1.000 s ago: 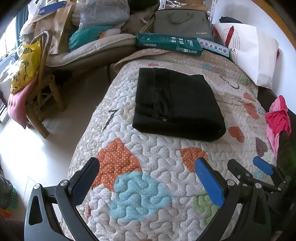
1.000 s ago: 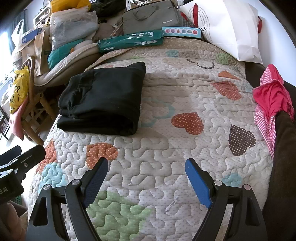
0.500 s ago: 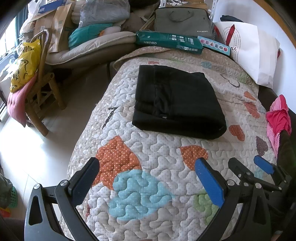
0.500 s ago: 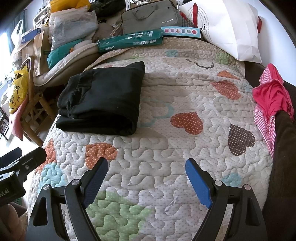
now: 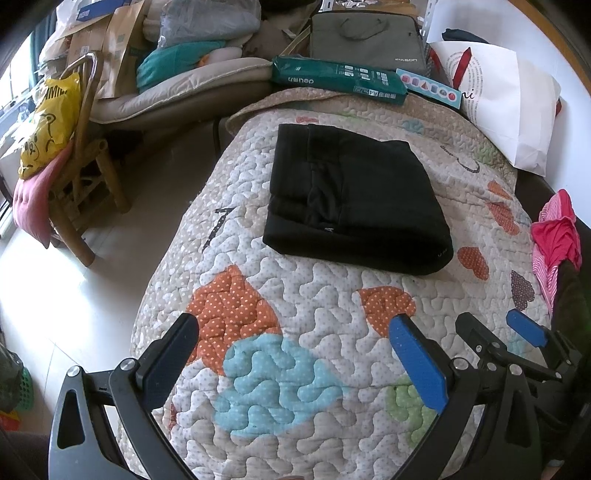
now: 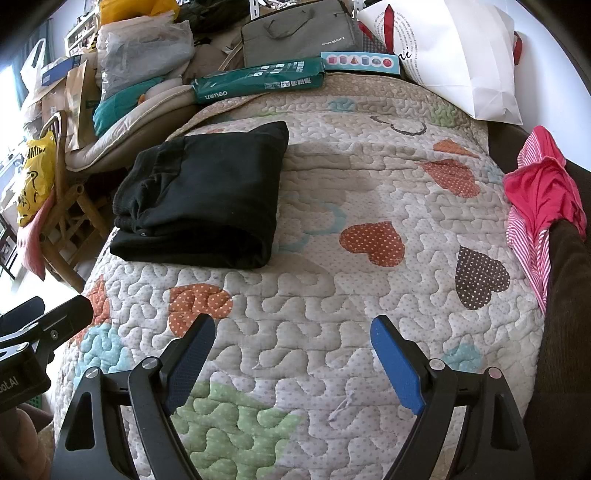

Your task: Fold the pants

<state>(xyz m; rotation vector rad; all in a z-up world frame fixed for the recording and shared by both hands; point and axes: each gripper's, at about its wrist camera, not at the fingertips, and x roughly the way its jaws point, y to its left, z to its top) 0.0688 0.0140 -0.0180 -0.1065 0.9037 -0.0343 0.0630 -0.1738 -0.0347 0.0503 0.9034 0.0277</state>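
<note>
Black pants (image 5: 354, 199) lie folded into a thick rectangle on the quilted bed cover (image 5: 295, 295), toward the bed's left side; they also show in the right wrist view (image 6: 203, 199). My left gripper (image 5: 295, 354) is open and empty, held above the near end of the bed, well short of the pants. My right gripper (image 6: 291, 354) is open and empty, right of the left one, also short of the pants. The right gripper's fingers (image 5: 524, 332) show at the lower right of the left wrist view.
A red and striped garment (image 6: 543, 195) hangs at the bed's right edge. A green box (image 5: 336, 77), a grey bag (image 5: 365, 33) and a white paper bag (image 5: 509, 99) stand at the far end. A wooden chair (image 5: 74, 177) with a yellow bag stands left, on the floor.
Both grippers have drifted back slightly from the pants. The pants have not moved and both grippers stay open.
</note>
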